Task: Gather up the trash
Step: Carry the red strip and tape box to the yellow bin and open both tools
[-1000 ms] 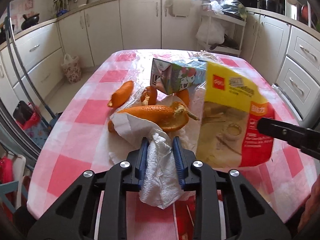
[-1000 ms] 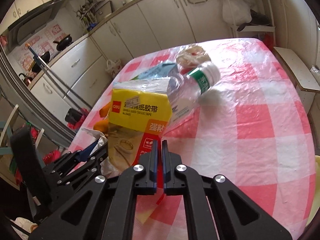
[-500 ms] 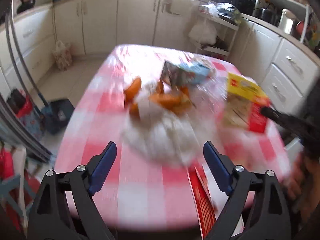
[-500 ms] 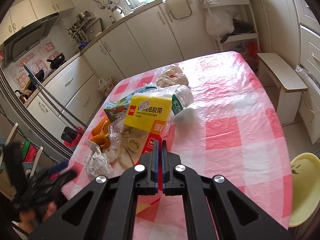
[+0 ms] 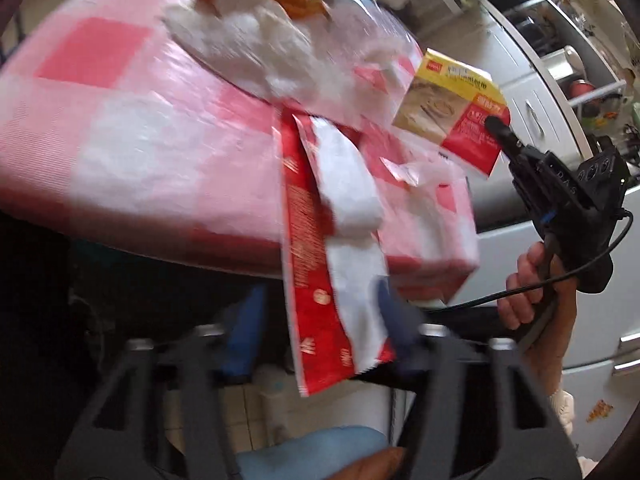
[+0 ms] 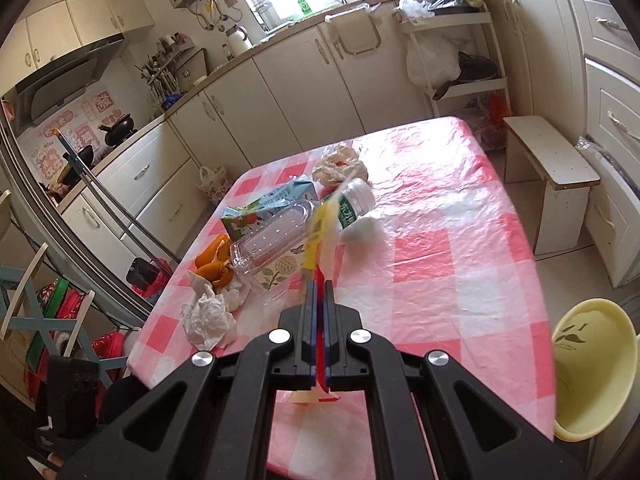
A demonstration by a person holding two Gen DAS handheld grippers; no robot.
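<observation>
My right gripper (image 6: 319, 292) is shut on a yellow and red tape packet (image 6: 318, 236), held edge-on above the table; the packet also shows in the left wrist view (image 5: 456, 108). My left gripper (image 5: 320, 312) is open and empty, low at the table's near edge, its jaws either side of a hanging red and white paper bag (image 5: 332, 272). On the pink checked table (image 6: 432, 256) lie a crumpled tissue (image 6: 208, 316), orange peels (image 6: 214, 262), a clear plastic bottle (image 6: 288, 232), a drink carton (image 6: 272, 204) and a crumpled wrapper (image 6: 340, 164).
A yellow trash bin (image 6: 592, 368) stands on the floor at the table's right side. A white bench (image 6: 548, 156) stands past it. Cabinets line the far walls. A chair (image 6: 24, 292) and red bags stand left of the table.
My left gripper let go of the tissue, opened and dropped below the table's edge. My right gripper lifted the packet and pulled back, turning it edge-on.
</observation>
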